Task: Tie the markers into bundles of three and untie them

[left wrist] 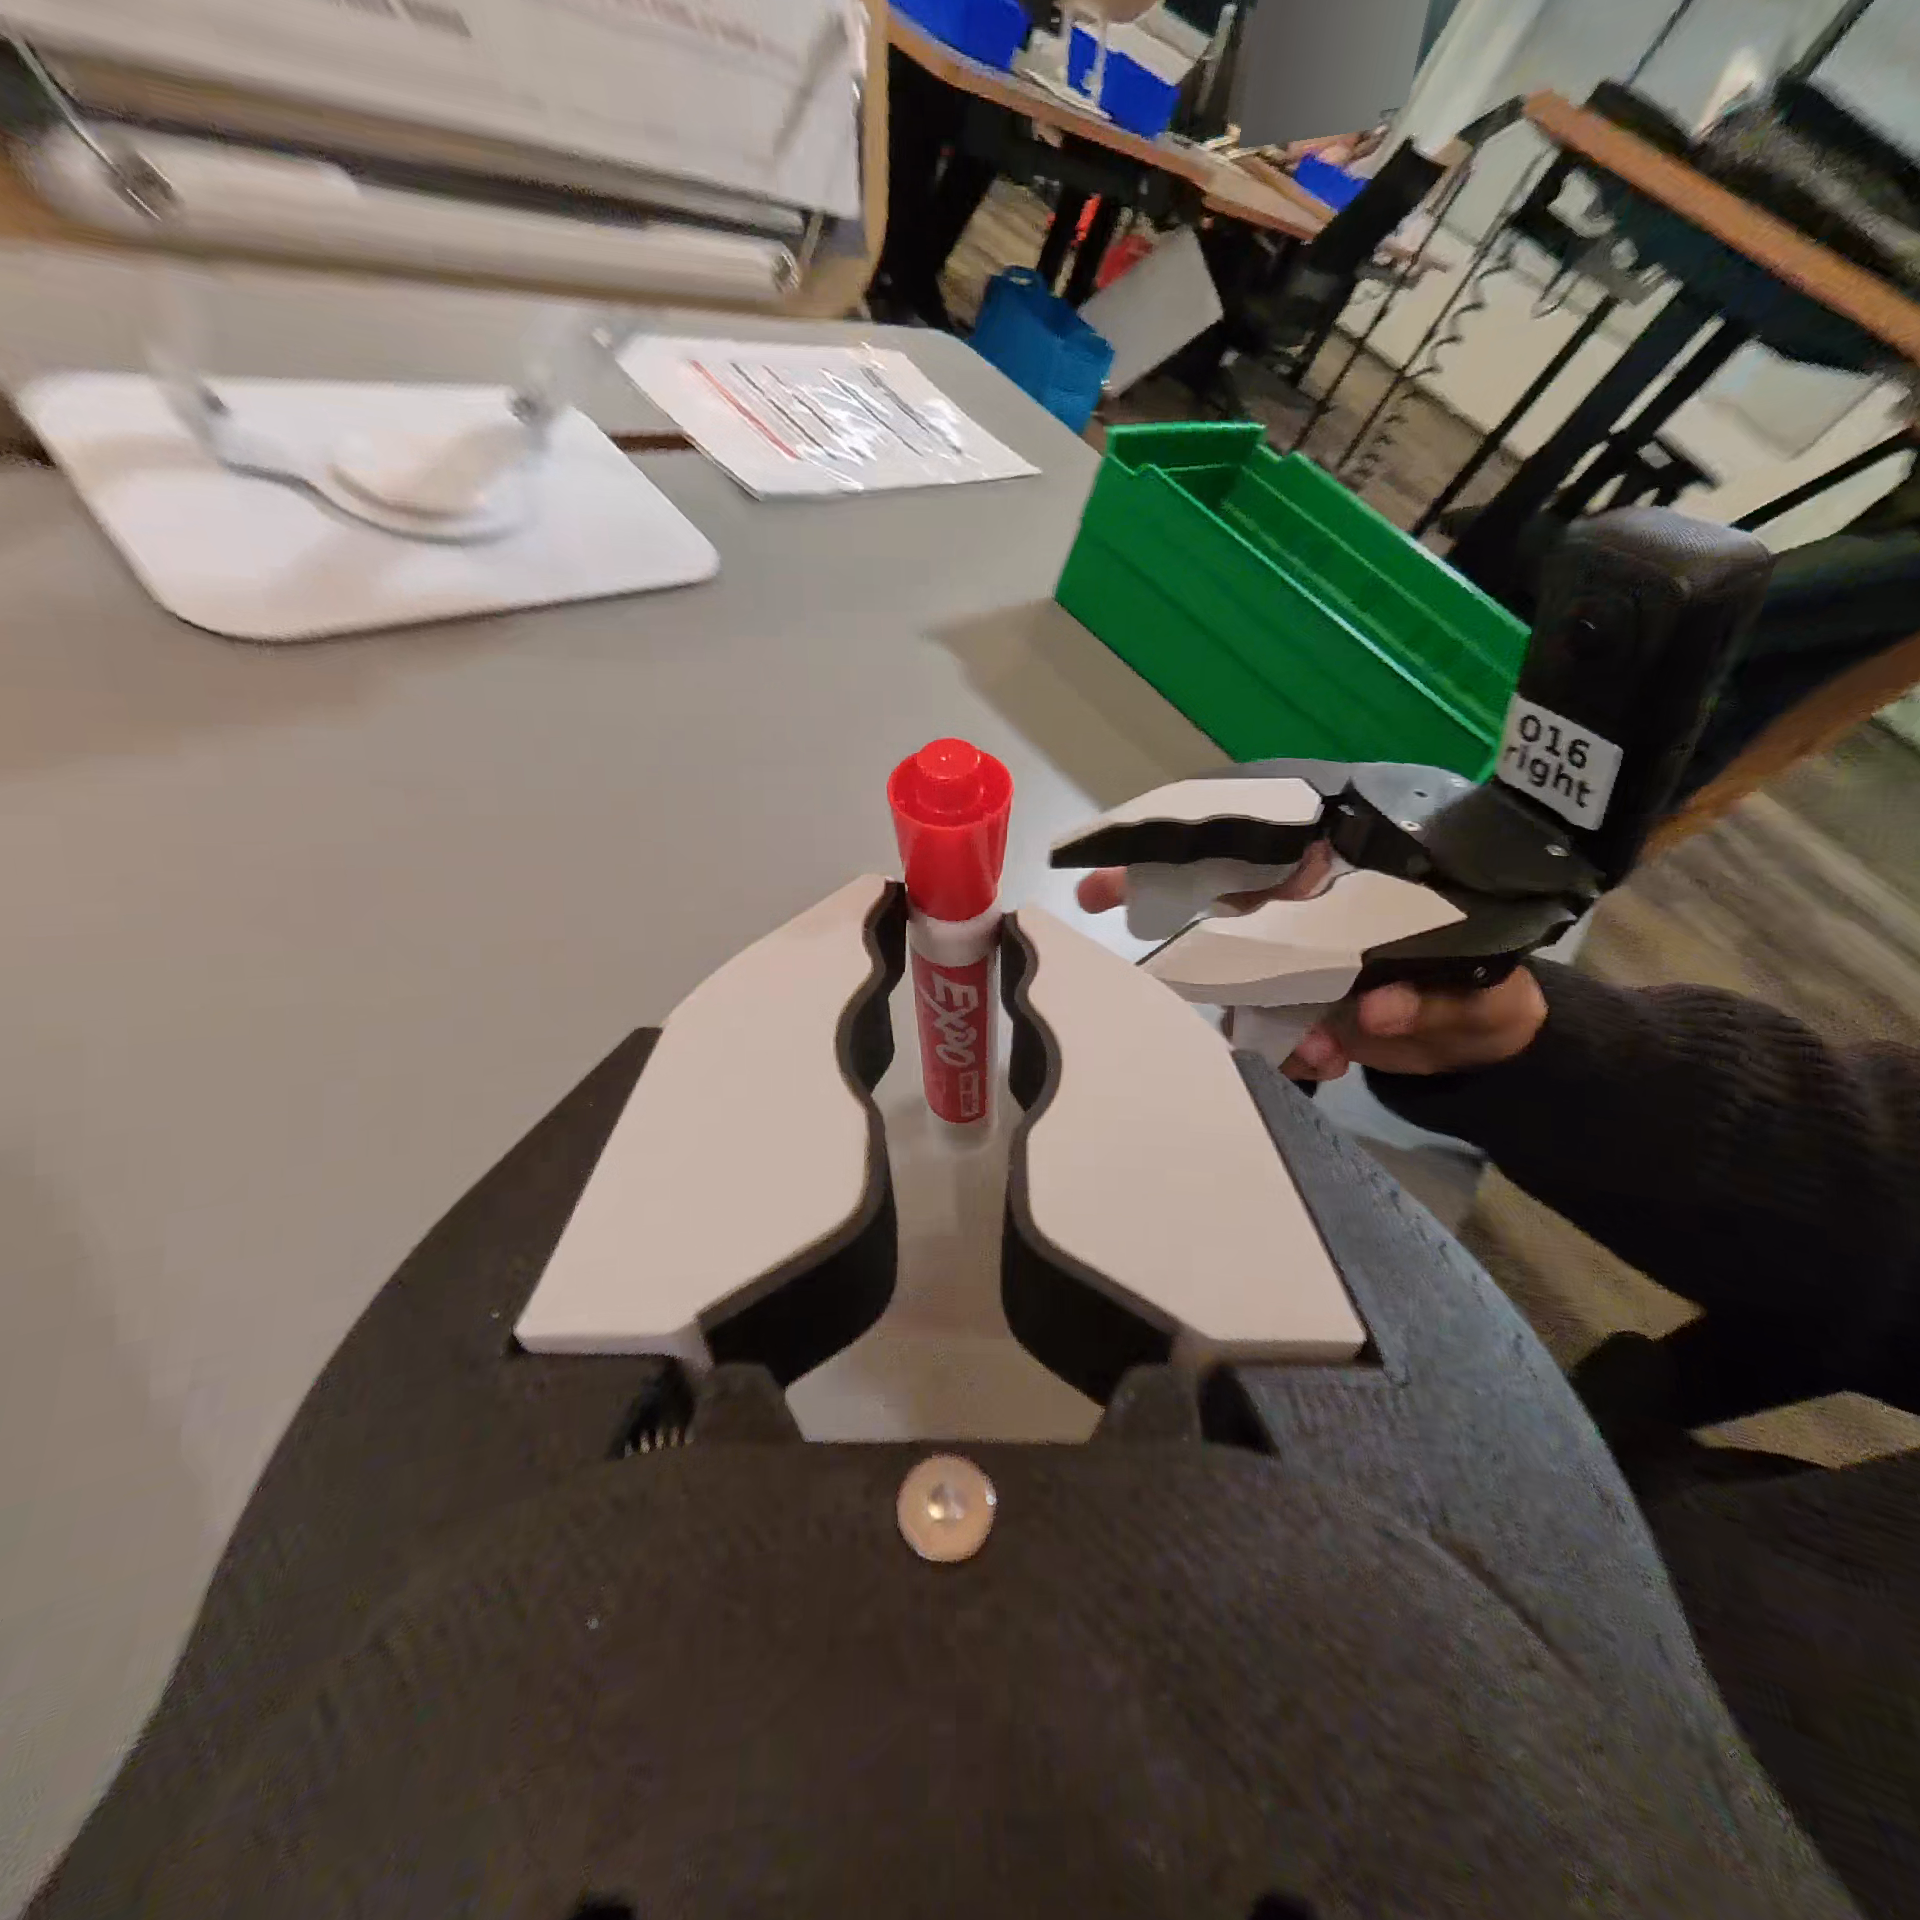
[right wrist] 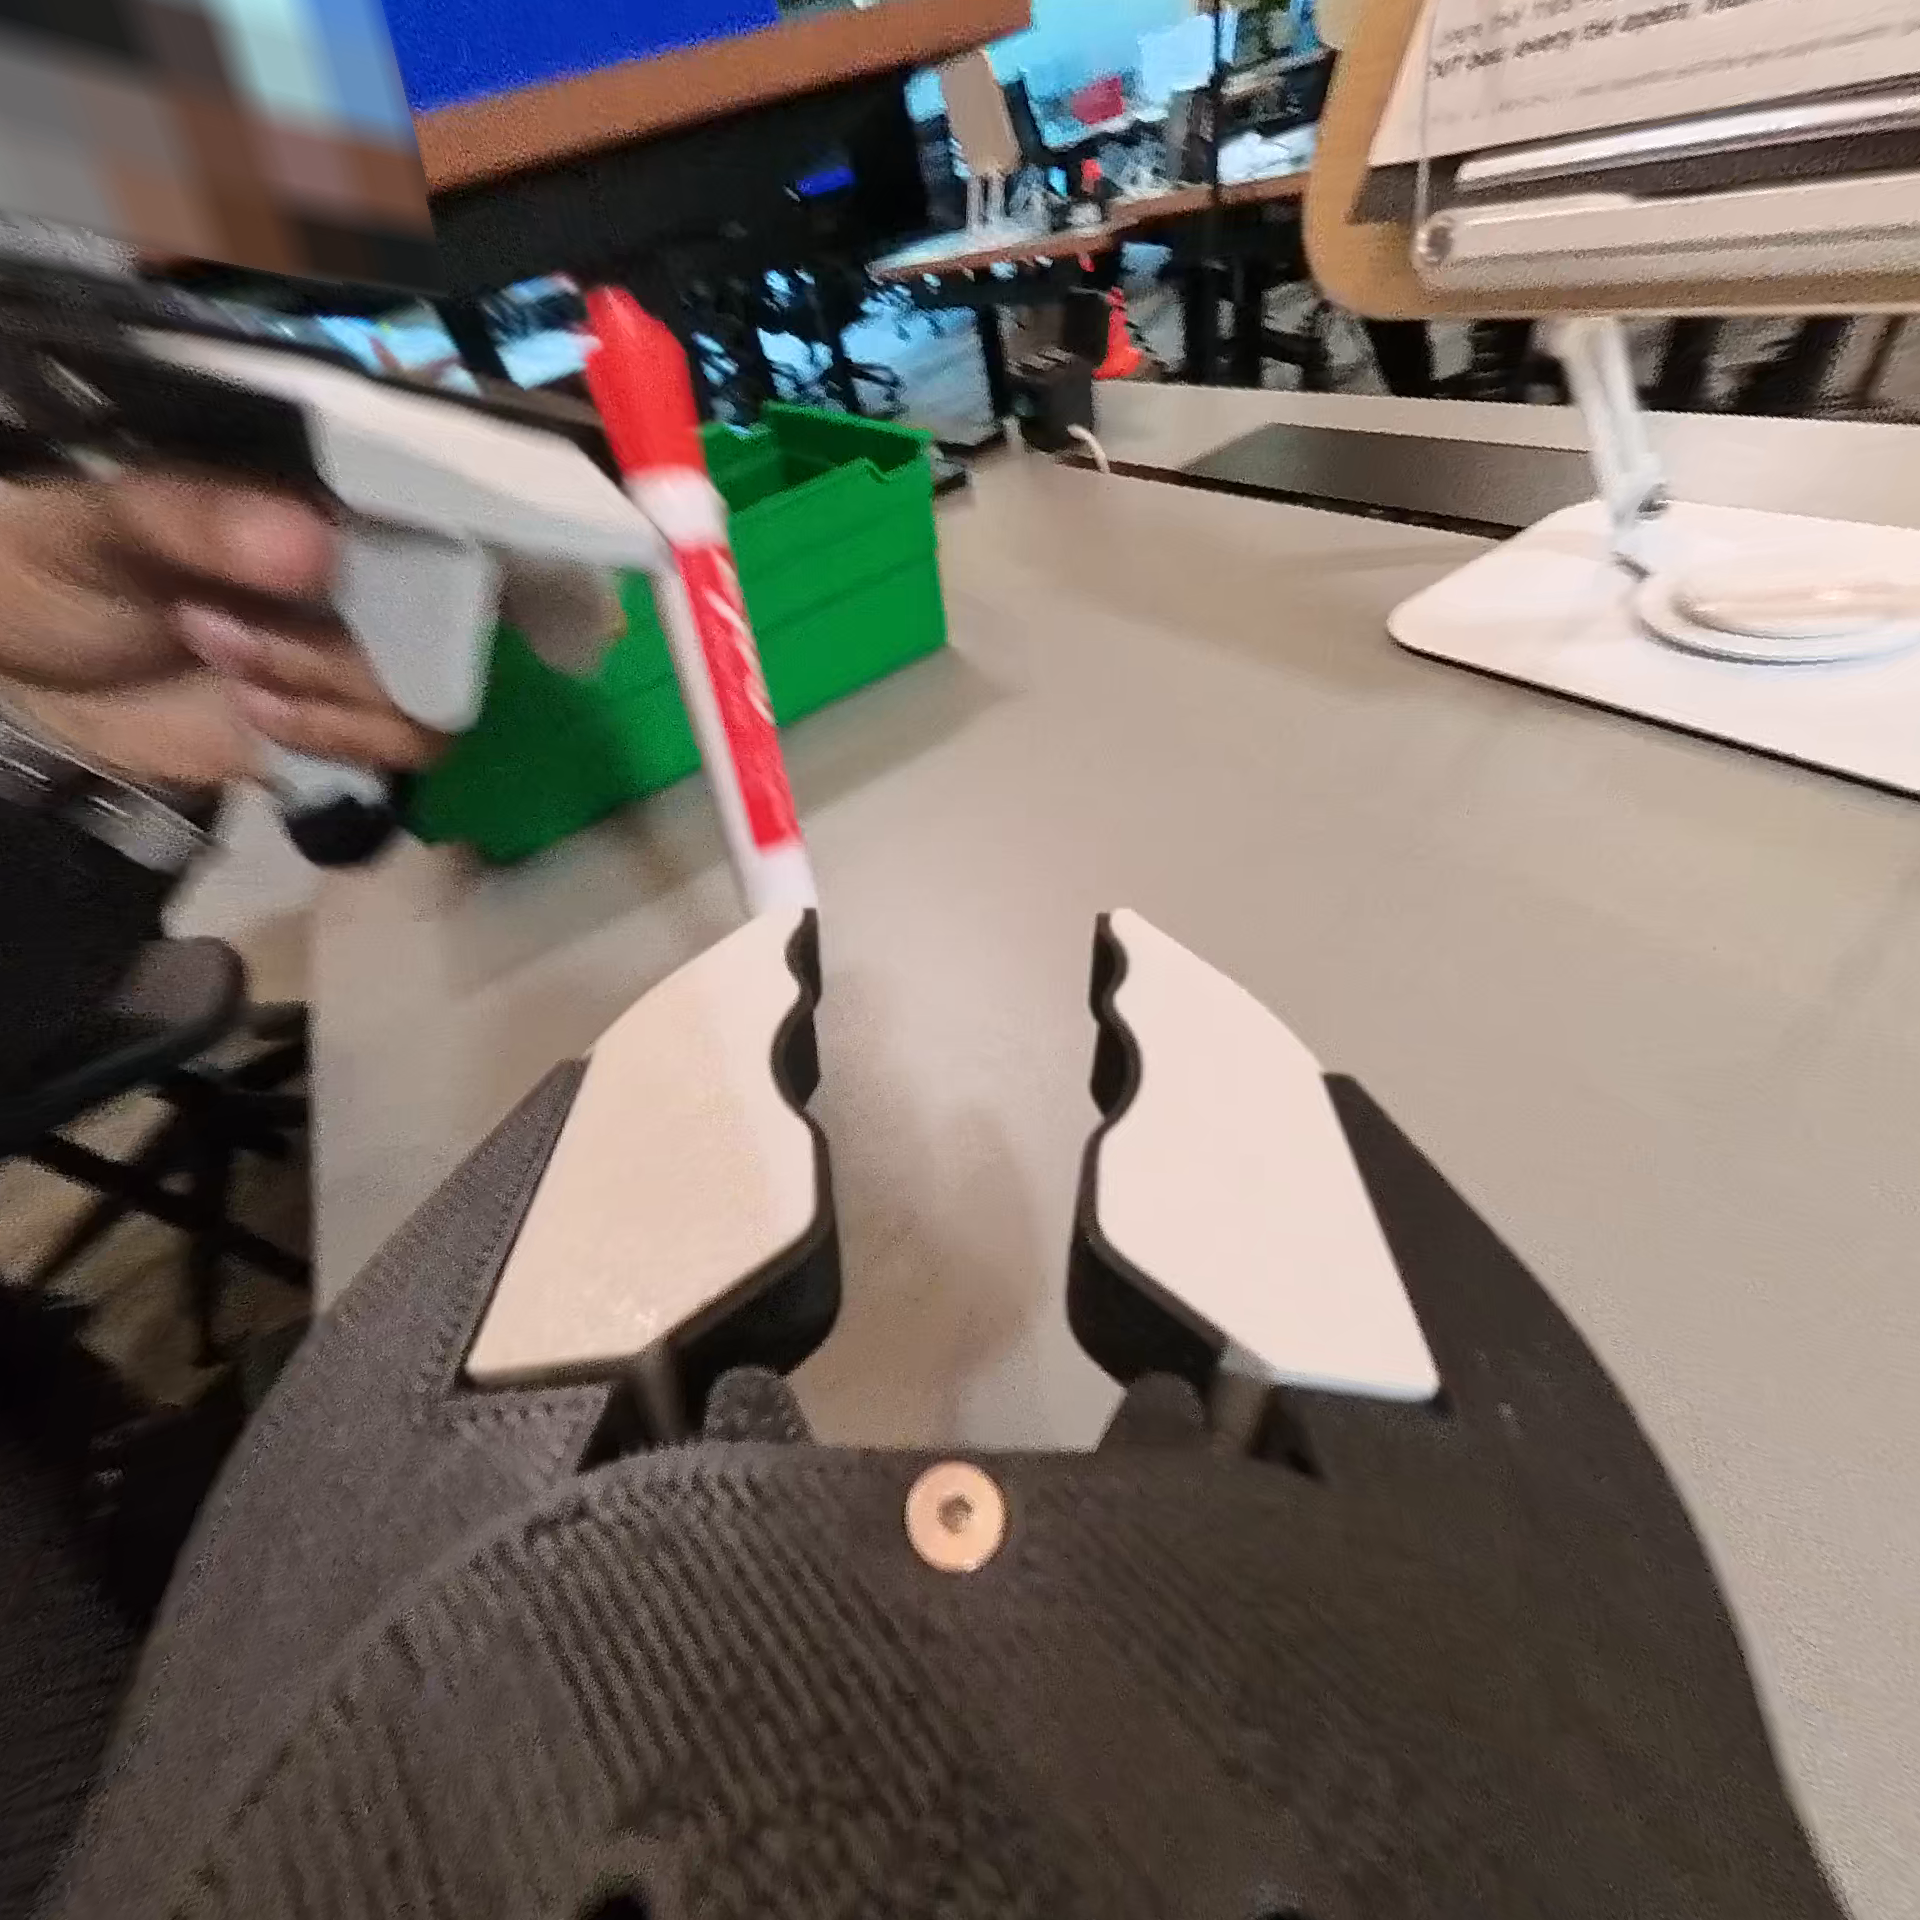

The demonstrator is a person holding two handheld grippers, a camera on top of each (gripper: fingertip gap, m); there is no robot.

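Observation:
My left gripper (left wrist: 951, 914) is shut on a red marker (left wrist: 948, 935), red cap up, body hanging down between the fingertips above the grey table (left wrist: 416, 831). In the right wrist view the same marker (right wrist: 717, 613) hangs tilted from the left gripper (right wrist: 649, 545), blurred, at the upper left. My right gripper (right wrist: 956, 935) is open and empty over the table, its left fingertip just below the marker's white lower end. It also shows in the left wrist view (left wrist: 1101, 883), to the right of the marker, held by a hand in a dark sleeve. No other markers or ties are in view.
A green bin (left wrist: 1278, 623) stands at the table's right edge; it also shows in the right wrist view (right wrist: 821, 582). A white stand base (left wrist: 364, 499) with a tilted board sits at the back left. A plastic-wrapped sheet (left wrist: 831, 416) lies behind. Other tables stand beyond. The left gripper's tips are roughly 9 cm from the right gripper's.

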